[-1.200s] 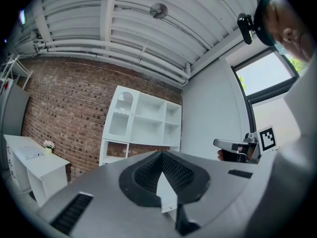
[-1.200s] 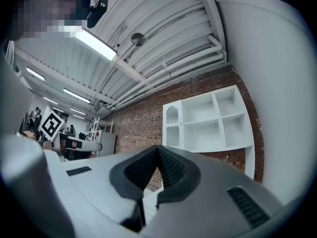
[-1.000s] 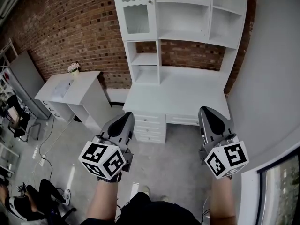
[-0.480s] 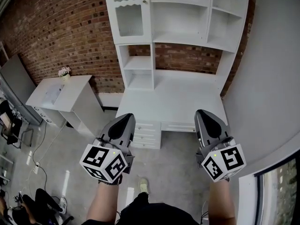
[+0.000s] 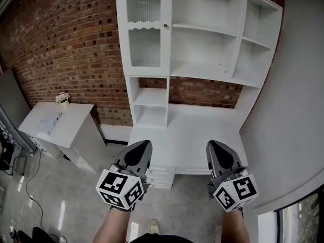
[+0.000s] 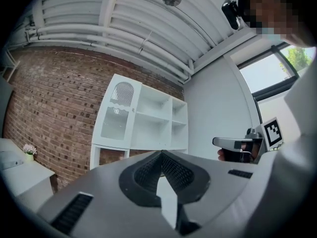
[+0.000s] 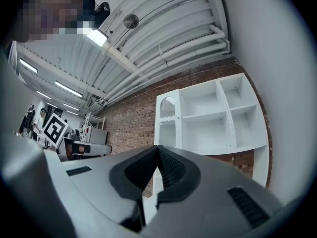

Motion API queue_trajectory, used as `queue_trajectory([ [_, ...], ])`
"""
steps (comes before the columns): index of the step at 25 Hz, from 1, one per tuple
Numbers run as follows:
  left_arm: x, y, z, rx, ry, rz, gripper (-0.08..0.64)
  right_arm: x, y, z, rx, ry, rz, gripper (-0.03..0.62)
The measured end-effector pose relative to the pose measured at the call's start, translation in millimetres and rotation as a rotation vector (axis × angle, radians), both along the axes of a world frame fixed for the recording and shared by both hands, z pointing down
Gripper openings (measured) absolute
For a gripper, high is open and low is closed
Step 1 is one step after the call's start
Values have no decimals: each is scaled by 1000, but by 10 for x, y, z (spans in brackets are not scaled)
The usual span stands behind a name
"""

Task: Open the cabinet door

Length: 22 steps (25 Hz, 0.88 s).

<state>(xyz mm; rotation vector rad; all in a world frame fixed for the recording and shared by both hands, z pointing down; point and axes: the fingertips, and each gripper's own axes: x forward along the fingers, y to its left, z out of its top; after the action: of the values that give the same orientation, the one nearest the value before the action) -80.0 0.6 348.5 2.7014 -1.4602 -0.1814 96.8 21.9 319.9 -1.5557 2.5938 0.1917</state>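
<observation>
The white hutch's cabinet door (image 5: 144, 32) is a glass-paned door with an arched top, at the upper left above the desk. It stands closed, with a small knob (image 5: 165, 26) on its right edge. My left gripper (image 5: 142, 146) and right gripper (image 5: 214, 146) hover side by side over the desk's front edge, far below the door. Both are shut on nothing. The door (image 6: 119, 114) lies well beyond my left gripper (image 6: 161, 154) in the left gripper view. It shows again as the door (image 7: 167, 119) past my right gripper (image 7: 158, 149) in the right gripper view.
Open shelves (image 5: 205, 44) fill the hutch to the right of the door. The white desk (image 5: 195, 130) has drawers (image 5: 161, 175) at its front left. A white side table (image 5: 48, 125) with a flower pot (image 5: 63, 97) stands at the left by the brick wall. A grey wall (image 5: 298, 110) closes the right.
The hutch has come closer and sits lower in the head view, with the whole arched door now showing. Both grippers moved forward to the desk's front edge and stay shut.
</observation>
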Motion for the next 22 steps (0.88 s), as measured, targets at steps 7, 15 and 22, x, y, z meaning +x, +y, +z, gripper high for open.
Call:
queue_trajectory([
  [7, -281, -774, -67, 18, -10, 34, 6, -368, -743, 67, -24, -7, 16, 3],
  [15, -336, -1328, -5, 0, -8, 43, 6, -560, -1374, 108, -34, -3, -10, 5],
  [22, -262, -1911, 46, -11, -8, -13, 6, -486, -2101, 202, -39, -15, -76, 3],
])
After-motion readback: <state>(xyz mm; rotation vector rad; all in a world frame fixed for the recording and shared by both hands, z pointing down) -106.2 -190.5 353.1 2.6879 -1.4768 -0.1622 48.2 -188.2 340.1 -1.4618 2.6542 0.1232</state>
